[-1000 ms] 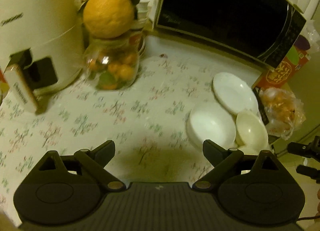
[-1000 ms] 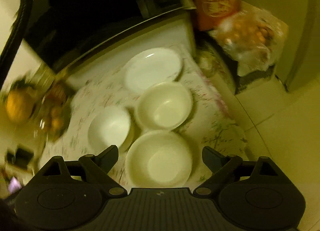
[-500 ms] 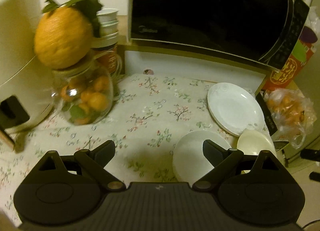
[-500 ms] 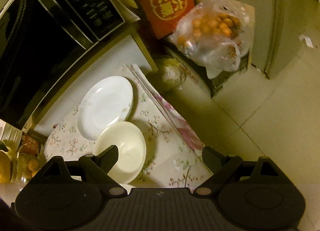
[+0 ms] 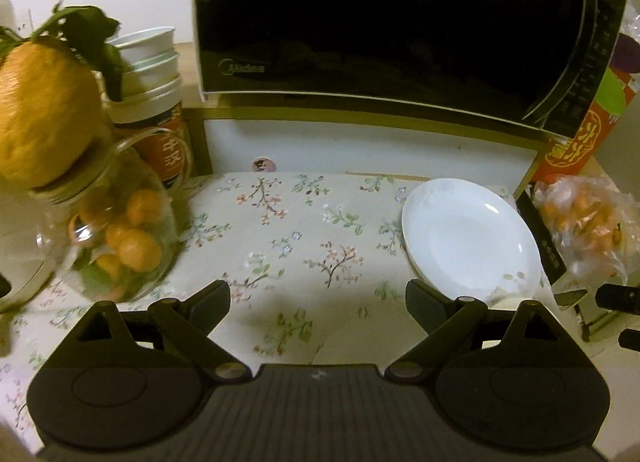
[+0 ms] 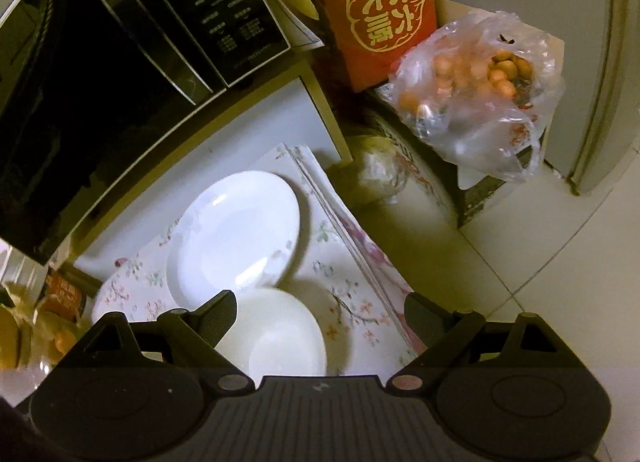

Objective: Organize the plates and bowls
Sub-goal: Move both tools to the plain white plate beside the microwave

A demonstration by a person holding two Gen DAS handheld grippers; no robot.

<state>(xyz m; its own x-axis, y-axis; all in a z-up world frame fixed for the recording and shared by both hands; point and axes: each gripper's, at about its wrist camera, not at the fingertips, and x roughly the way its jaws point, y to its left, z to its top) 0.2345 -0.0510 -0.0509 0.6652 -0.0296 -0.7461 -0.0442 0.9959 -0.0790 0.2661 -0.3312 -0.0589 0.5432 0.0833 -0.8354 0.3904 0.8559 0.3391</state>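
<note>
both grippers gape wide, holding nothing. right gripper (image 6: pixel 318 312) hovers over a cream bowl (image 6: pixel 280 338) beside the white plate (image 6: pixel 236 234); a careless descent could knock the touching rims.

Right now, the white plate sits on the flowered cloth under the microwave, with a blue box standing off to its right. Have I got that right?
Nearly. The box is red with gold characters, not blue; the right wrist view shows it plainly. The rest holds: the white plate lies on the flowered cloth below the microwave.
</note>
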